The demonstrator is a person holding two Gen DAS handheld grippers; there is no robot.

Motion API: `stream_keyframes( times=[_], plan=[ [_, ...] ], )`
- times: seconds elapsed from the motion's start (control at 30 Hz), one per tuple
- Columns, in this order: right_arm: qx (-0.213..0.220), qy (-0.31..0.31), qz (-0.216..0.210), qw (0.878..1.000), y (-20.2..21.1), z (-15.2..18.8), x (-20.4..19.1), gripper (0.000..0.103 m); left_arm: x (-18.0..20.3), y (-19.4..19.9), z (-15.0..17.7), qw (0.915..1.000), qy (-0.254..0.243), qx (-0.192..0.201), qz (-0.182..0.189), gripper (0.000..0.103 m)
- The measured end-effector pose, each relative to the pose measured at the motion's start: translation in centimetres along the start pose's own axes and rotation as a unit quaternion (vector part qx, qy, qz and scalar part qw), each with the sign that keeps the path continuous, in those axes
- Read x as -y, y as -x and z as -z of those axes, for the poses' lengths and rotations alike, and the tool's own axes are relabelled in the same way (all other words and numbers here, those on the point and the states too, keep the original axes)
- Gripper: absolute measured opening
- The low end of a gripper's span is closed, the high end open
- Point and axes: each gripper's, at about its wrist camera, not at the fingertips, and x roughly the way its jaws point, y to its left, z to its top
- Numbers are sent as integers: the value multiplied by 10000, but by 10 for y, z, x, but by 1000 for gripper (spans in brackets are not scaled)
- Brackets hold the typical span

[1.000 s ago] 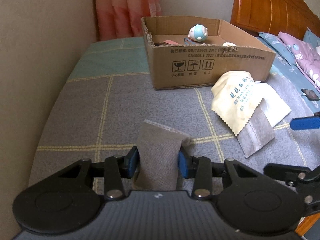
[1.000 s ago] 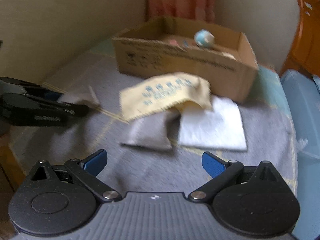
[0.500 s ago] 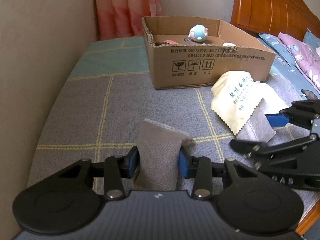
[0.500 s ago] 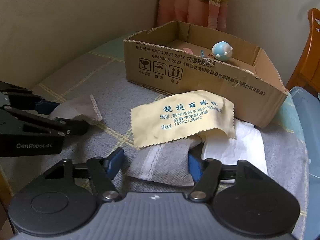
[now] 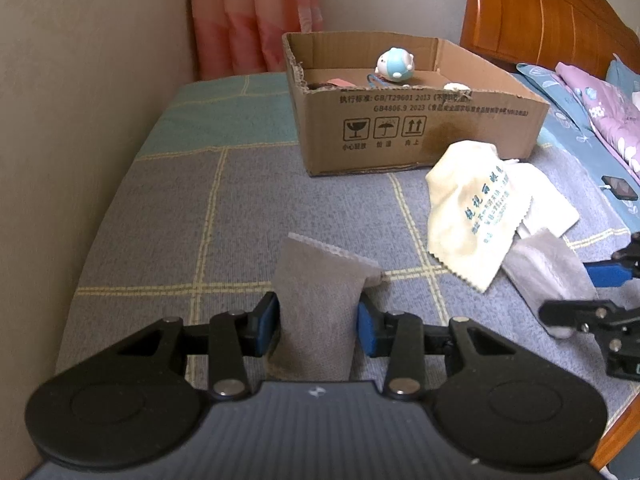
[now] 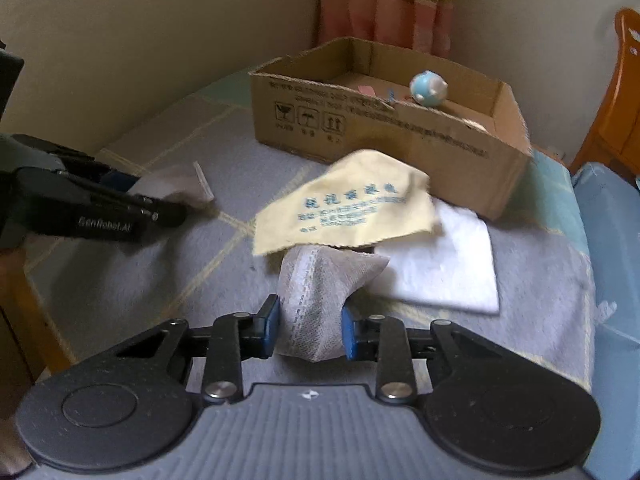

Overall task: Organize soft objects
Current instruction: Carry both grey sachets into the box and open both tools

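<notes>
My left gripper [image 5: 318, 320] is shut on a grey fabric pouch [image 5: 320, 288] that stands up off the checked bedspread. My right gripper [image 6: 307, 328] is closing its jaws on a second grey pouch [image 6: 320, 292], and the blue pads press its sides. That pouch's far end lies under a yellow printed cloth [image 6: 352, 204], which overlaps a white cloth [image 6: 444, 272]. In the left wrist view the right gripper [image 5: 580, 292] shows at the right edge, at the second pouch [image 5: 548, 264]. An open cardboard box [image 5: 420, 132] stands behind the cloths.
Inside the box lie a blue and white plush toy [image 5: 394, 65] and small items. A wall runs along the bed's left side, with a pink curtain [image 5: 248, 20] behind. A wooden headboard [image 5: 540, 20], pillows [image 5: 592, 112] and a phone [image 5: 620, 187] are at the right.
My right gripper came in over the second grey pouch and closed from wide open onto it, lifting its near end. My left gripper stayed still, holding its pouch.
</notes>
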Motion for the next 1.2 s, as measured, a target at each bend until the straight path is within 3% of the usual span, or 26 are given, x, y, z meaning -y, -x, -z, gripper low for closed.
stream_keyframes(
  times=[0.13, 0.3, 0.53, 0.63, 0.77, 0.87, 1.2],
  plan=[
    [10, -157, 54, 9999, 0, 1, 6, 54, 1, -1, 0, 10000, -19, 22, -20, 43],
    [-51, -167, 94, 9998, -10, -5, 2, 55, -4, -5, 0, 9998, 146, 48, -121, 63],
    [-93, -206, 137, 9997, -18, -10, 2, 58, -5, -6, -2, 9999, 104, 55, -69, 63],
    [-116, -215, 158, 9996, -18, -12, 3, 58, -5, -7, -3, 9999, 118, 55, -38, 60],
    [-124, -197, 176, 9996, -17, -12, 3, 55, -3, -6, -3, 10000, 65, 48, 26, 49],
    [-114, -141, 191, 9997, -16, -12, 1, 48, 0, -5, -4, 10000, 35, 50, 11, 47],
    [-59, -142, 199, 9997, -8, -14, 3, 40, 2, 0, -5, 10000, 20, 29, 33, 36]
  ],
)
